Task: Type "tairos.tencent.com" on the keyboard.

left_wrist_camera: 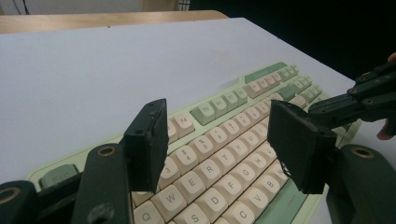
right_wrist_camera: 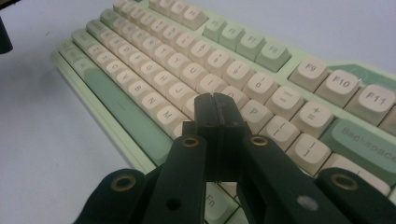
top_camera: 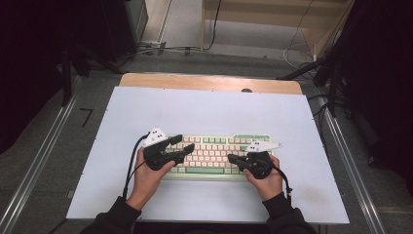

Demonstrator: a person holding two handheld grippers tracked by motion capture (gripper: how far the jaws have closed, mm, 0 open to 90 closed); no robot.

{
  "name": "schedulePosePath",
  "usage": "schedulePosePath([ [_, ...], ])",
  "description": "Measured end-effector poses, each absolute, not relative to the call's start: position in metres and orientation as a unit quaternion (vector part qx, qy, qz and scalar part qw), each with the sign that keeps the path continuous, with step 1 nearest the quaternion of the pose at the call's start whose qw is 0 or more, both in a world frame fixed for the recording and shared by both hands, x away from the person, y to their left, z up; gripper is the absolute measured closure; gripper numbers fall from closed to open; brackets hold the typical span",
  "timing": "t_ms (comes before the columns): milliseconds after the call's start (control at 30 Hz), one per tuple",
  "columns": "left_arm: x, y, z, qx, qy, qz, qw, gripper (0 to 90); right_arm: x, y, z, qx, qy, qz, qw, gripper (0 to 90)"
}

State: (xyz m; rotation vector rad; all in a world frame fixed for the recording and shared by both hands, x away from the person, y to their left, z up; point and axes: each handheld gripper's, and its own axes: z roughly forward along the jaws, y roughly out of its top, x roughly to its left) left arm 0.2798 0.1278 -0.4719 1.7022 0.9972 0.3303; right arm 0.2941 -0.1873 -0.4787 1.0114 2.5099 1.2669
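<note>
Covering surface: a pale sheet (top_camera: 204,109) spreads over most of the wooden surface (top_camera: 209,82), whose bare wood shows as a strip along the far edge.
Keyboard: a light green keyboard (top_camera: 214,142) with cream and green keys lies flat on the sheet, near the person's edge and roughly centred, long side running left to right.
Left hand: the left hand (top_camera: 146,178) comes in from the bottom, sleeve dark, and holds its tool over the left end of the keyboard.
Right hand: the right hand (top_camera: 267,181) holds its tool at the keyboard's right end.
Left gripper: the left gripper (top_camera: 186,144) points right across the upper left keys; in the left gripper view its two black fingers (left_wrist_camera: 148,142) stand well apart above the letter rows, with nothing between them and no key touched that can be seen.
Right gripper: the right gripper (top_camera: 230,158) points left over the lower right keys; in the right gripper view its fingers (right_wrist_camera: 208,114) are pressed together, nothing between them, tips just above the keys near P, and whether they touch a key cannot be told.
Space bar: the long green bar (right_wrist_camera: 123,112) runs along the near row, left of the closed fingers.
</note>
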Motion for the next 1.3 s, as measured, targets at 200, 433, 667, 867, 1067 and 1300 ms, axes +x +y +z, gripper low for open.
schedulePosePath([
  [200, 0.279, 0.127, -0.472, 0.717, 0.419, 0.138, 0.54, 39.5, 0.293, -0.184, -0.484, 0.333, 0.847, 0.409, 0.071, 87.7],
  [433, 0.279, 0.127, -0.473, 0.717, 0.418, 0.134, 0.541, 39.5, 0.292, -0.182, -0.483, 0.328, 0.846, 0.414, 0.072, 87.3],
  [667, 0.279, 0.126, -0.474, 0.719, 0.419, 0.132, 0.538, 39.5, 0.294, -0.2, -0.471, 0.363, 0.783, 0.497, 0.091, 42.6],
  [867, 0.279, 0.126, -0.474, 0.721, 0.417, 0.132, 0.537, 41.4, 0.301, -0.211, -0.473, 0.394, 0.762, 0.506, 0.087, 32.6],
  [1067, 0.277, 0.125, -0.475, 0.736, 0.401, 0.127, 0.53, 61.1, 0.301, -0.212, -0.473, 0.396, 0.761, 0.506, 0.087, 32.6],
  [1300, 0.274, 0.12, -0.477, 0.766, 0.385, 0.112, 0.504, 90.0, 0.302, -0.211, -0.474, 0.398, 0.763, 0.501, 0.089, 32.7],
])
